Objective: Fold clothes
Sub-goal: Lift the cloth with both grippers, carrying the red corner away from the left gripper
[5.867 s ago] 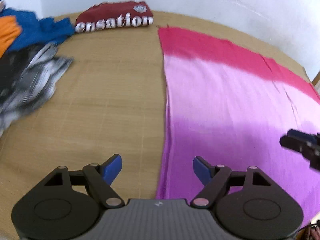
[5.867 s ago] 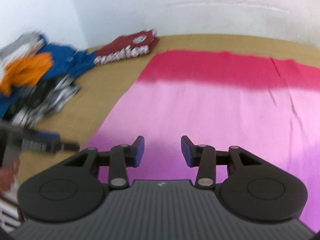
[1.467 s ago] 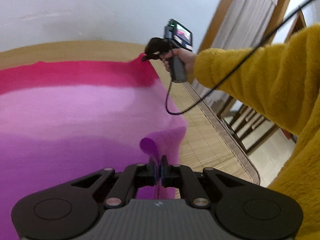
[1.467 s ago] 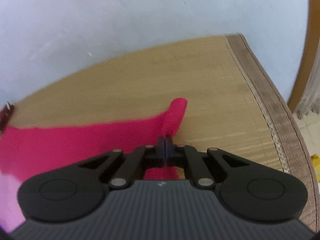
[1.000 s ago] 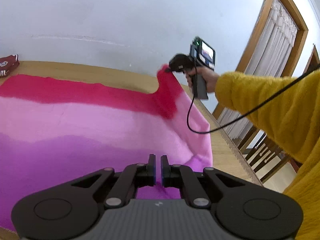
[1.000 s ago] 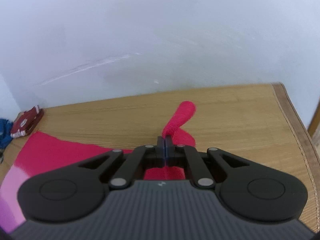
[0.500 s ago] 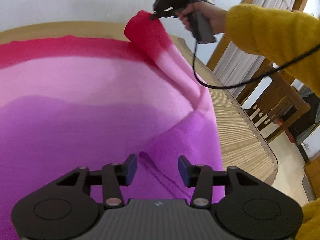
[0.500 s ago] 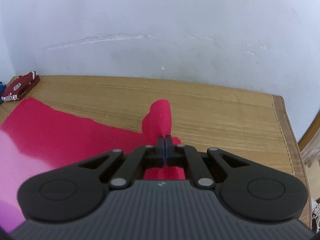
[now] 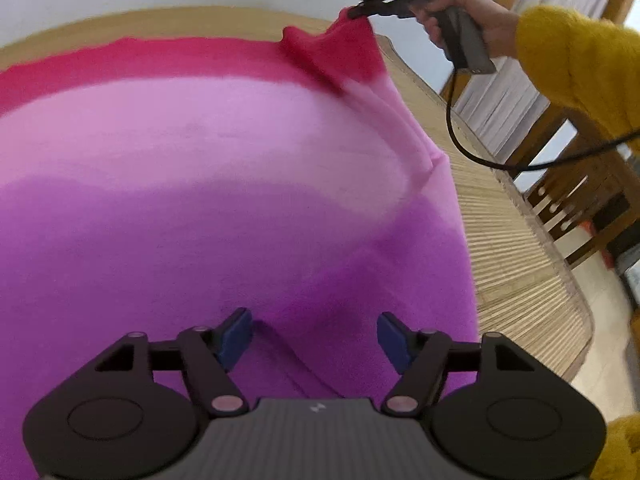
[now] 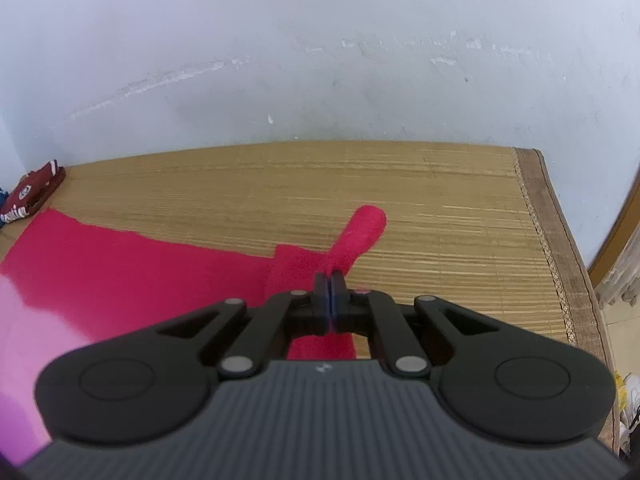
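Magenta, pale pink and purple run in broad bands across the cloth (image 9: 224, 184), which lies spread over the woven bamboo mat (image 10: 420, 200), and everything here is best placed against that cloth. Its purple band is the nearest one in the left wrist view, and the left claw (image 9: 314, 338) hangs low over it with its blue-padded jaws standing apart; they have just been opening, and nothing is pinched between them, though a small ridge of purple fabric lies on the cloth just ahead of the pads. At the cloth's far right corner, in the magenta band, the right claw (image 10: 331, 296) is pressed together on the fabric, a tongue of red cloth poking out beyond its tips. That corner is lifted clear of the mat, and a slanting fold runs from it down the cloth's right edge. A hand (image 9: 476, 20) in a fuzzy yellow sleeve (image 9: 576, 64) grips the right claw's handle above the lifted corner, with a black cable (image 9: 480, 152) looping down beside it. Beyond the cloth's far left corner, against the white wall (image 10: 320, 60), sits a folded dark red garment (image 10: 30, 196).
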{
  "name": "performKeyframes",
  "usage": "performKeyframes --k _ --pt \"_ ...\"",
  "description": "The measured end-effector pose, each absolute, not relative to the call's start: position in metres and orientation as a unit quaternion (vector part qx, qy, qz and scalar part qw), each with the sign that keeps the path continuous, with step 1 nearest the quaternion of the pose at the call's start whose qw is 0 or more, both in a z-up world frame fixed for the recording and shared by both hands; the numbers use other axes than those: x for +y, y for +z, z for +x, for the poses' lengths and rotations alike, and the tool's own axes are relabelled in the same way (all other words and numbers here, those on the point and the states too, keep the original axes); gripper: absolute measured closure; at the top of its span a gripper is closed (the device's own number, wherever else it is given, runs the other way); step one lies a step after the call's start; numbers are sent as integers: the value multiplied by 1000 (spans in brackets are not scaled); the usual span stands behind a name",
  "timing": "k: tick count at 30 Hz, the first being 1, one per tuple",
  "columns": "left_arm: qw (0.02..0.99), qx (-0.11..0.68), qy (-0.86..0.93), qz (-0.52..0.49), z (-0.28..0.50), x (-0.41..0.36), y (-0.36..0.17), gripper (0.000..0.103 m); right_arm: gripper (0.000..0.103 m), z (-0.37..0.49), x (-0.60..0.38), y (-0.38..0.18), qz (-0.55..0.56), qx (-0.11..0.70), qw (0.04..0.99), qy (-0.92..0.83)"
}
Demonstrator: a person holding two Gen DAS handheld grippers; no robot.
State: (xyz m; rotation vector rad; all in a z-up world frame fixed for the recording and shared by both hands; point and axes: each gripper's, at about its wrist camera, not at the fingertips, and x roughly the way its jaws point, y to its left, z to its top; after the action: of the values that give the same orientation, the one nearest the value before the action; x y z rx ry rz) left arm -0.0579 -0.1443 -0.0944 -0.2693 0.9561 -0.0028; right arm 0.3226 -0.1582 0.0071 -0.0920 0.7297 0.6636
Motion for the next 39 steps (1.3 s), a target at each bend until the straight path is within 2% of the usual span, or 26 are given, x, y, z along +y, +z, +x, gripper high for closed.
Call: performKeyframes --k 1,2,3,4,11,19,27,39 --pt "880 457 -5 -128 -59 -147 -92 75 99 324 -159 5 -45 351 879 318" --pt "881 456 -8 -126 -61 -150 -90 89 99 326 -160 3 -45 352 879 318" --pt "882 453 -14 -127 -63 -151 -86 98 99 327 -160 2 -44 353 879 318" --pt "886 445 -18 -130 -64 -153 -82 100 99 327 -160 1 -43 353 879 318" --pt "912 367 8 -181 -91 -133 -33 101 99 326 -155 5 -34 345 878 331" --pt "927 268 146 -219 -188 -48 33 101 99 308 -110 36 -20 312 870 381" --pt "914 234 229 -238 -281 36 43 101 99 259 12 61 -31 287 858 426" --pt "893 209 303 -260 -366 150 42 101 99 182 190 71 -45 273 845 458"
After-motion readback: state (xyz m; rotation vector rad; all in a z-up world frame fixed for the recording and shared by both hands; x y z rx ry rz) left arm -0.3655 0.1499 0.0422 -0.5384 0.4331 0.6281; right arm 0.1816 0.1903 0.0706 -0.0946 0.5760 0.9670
